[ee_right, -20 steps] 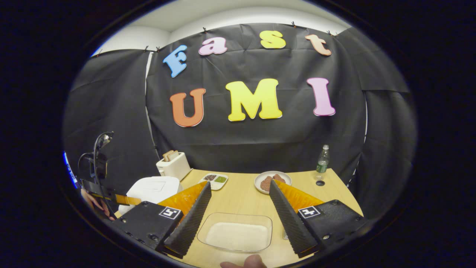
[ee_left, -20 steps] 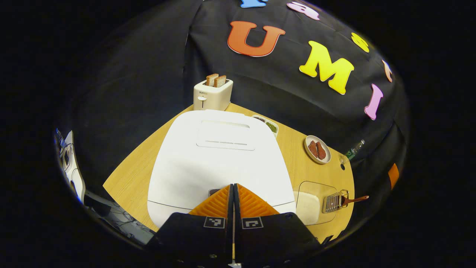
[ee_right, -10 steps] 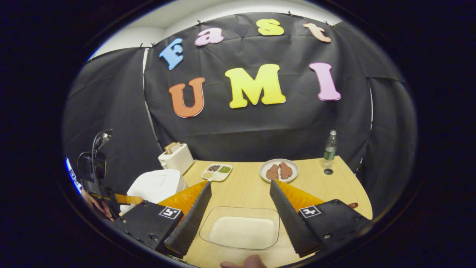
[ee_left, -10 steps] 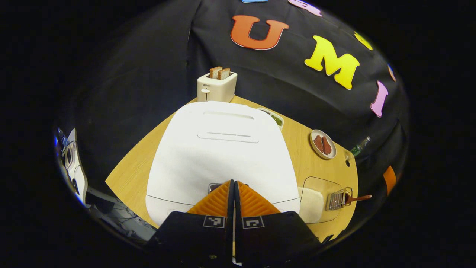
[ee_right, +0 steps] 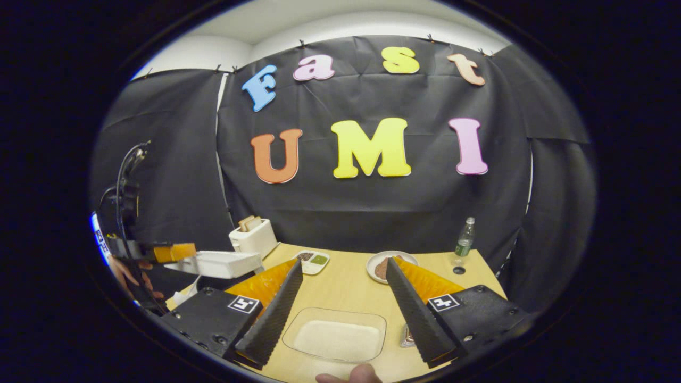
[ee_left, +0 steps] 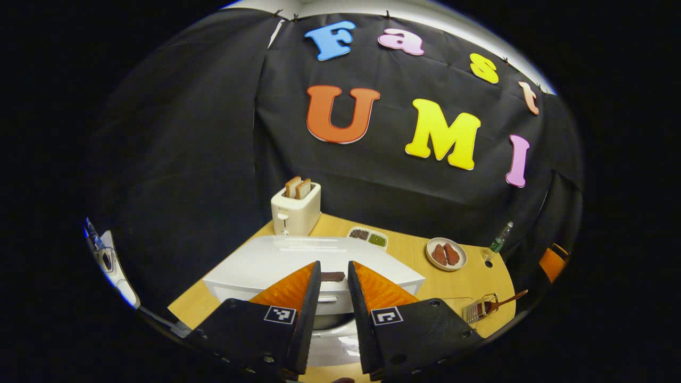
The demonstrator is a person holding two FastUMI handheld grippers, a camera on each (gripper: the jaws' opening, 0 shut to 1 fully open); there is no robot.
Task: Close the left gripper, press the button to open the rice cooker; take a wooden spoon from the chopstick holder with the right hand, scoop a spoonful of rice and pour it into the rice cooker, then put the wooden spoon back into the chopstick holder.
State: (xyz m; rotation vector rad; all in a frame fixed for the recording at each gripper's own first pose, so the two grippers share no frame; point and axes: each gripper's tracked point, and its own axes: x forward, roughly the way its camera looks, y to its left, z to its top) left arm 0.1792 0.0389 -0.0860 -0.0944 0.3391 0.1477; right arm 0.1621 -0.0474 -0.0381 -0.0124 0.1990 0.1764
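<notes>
Now rice cooker (ee_left: 314, 266) lid ajar

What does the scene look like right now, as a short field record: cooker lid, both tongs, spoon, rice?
rice cooker lid: popped up, gap showing beneath its front edge
left tongs: slightly open, holding nothing, in front of the raised lid
right tongs: open, empty, above the rice dish
wooden spoon: in the chopstick holder, handle sticking out, not yet picked
rice dish: clear dish with white rice, on the table
next step, likely: right tongs go for the wooden spoon
</notes>
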